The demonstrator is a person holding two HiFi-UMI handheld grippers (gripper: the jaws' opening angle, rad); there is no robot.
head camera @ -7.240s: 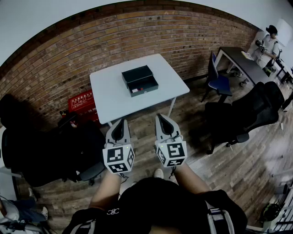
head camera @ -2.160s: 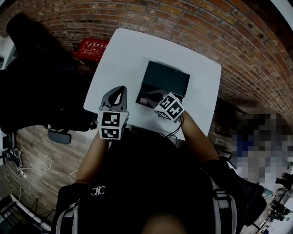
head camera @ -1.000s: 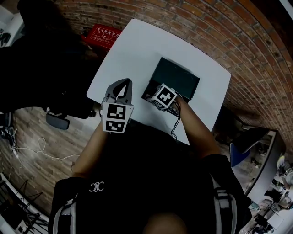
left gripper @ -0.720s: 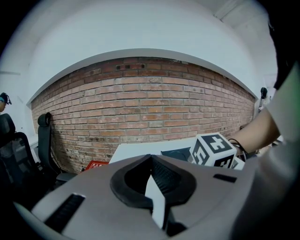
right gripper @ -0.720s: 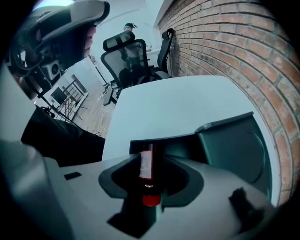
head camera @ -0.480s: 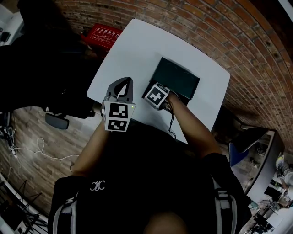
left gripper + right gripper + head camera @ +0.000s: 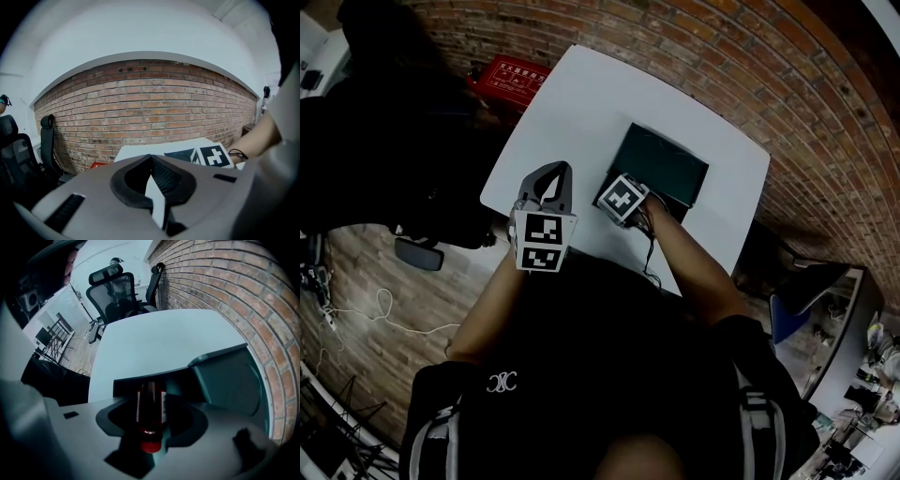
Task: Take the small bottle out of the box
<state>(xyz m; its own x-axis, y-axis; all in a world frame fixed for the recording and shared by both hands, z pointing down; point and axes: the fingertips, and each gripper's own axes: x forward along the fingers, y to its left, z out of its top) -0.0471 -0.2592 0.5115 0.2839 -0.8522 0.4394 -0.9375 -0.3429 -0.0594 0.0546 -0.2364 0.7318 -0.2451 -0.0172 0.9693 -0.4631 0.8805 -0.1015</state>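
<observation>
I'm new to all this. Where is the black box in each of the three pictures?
Head view: the black box lies open, upper centre, on the table's side nearest the brick wall.
Left gripper view: the box is a dark sliver, low and right of centre.
Right gripper view: the box fills the lower right, lid raised.
Shared landmark: the white table beneath it.

Brick wall point(image 7: 750, 56) behind white table point(image 7: 572, 103), wood-plank floor point(image 7: 356, 272), black office chair point(image 7: 112, 291) to the side, red crate point(image 7: 508, 71) at the wall's foot.
</observation>
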